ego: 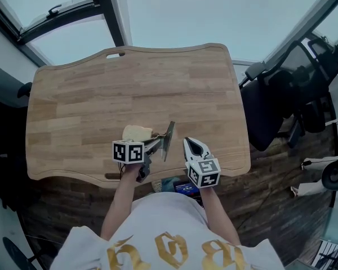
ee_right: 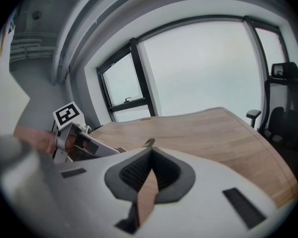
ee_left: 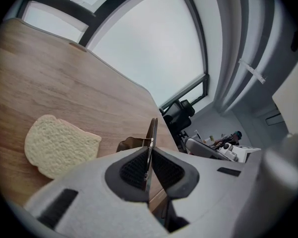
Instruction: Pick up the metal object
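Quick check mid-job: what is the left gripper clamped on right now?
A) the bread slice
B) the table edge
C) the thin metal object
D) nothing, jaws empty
C: the left gripper has its pads pressed on the thin metal object, which stands edge-on between them, while the bread slice lies apart on the table.

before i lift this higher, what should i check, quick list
1. Left claw shut on the metal object, pads pressing both flat faces: ok.
2. Metal object apart from the bread slice: ok.
3. Right claw empty, nothing between its pads: ok.
4. Right claw not touching the metal object, gap shows in the head view: ok.
5. Metal object fully off the table: cannot tell.
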`<state>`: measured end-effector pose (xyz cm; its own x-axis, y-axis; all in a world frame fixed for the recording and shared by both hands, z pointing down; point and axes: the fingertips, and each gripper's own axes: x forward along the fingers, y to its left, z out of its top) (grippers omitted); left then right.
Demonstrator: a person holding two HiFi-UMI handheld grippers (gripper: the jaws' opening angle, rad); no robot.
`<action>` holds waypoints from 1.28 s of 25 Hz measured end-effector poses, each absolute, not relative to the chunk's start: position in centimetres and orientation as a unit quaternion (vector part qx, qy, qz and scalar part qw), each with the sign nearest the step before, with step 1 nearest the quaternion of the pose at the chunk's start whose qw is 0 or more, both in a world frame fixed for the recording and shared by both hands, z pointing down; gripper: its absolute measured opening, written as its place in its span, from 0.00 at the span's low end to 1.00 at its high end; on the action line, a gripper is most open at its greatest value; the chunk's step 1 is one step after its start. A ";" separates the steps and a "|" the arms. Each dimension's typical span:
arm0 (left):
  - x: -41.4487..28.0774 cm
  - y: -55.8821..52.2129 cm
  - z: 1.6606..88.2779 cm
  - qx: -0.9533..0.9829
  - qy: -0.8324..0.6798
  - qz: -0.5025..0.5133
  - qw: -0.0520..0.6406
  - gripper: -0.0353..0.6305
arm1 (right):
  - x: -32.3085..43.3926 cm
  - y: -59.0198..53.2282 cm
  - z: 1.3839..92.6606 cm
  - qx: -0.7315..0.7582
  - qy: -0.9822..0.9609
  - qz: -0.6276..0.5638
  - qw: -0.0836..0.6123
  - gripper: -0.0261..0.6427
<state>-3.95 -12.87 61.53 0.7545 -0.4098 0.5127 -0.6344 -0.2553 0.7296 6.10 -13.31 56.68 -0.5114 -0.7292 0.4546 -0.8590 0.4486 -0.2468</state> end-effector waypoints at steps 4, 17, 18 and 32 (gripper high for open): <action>-4.8 -12.8 59.6 0.790 -0.340 0.084 0.503 0.11 | 6.0 -13.4 55.6 0.481 -0.839 0.210 0.141 0.06; -6.4 -11.5 53.4 0.820 -0.353 0.042 0.449 0.11 | 4.7 -12.6 51.5 0.493 -0.846 0.157 0.124 0.06; -6.6 -11.4 53.0 0.821 -0.353 0.039 0.447 0.11 | 4.4 -12.4 51.3 0.492 -0.848 0.154 0.123 0.06; -8.6 -9.9 51.0 0.824 -0.352 -0.005 0.445 0.11 | 3.5 -10.9 50.2 0.500 -0.847 0.140 0.110 0.06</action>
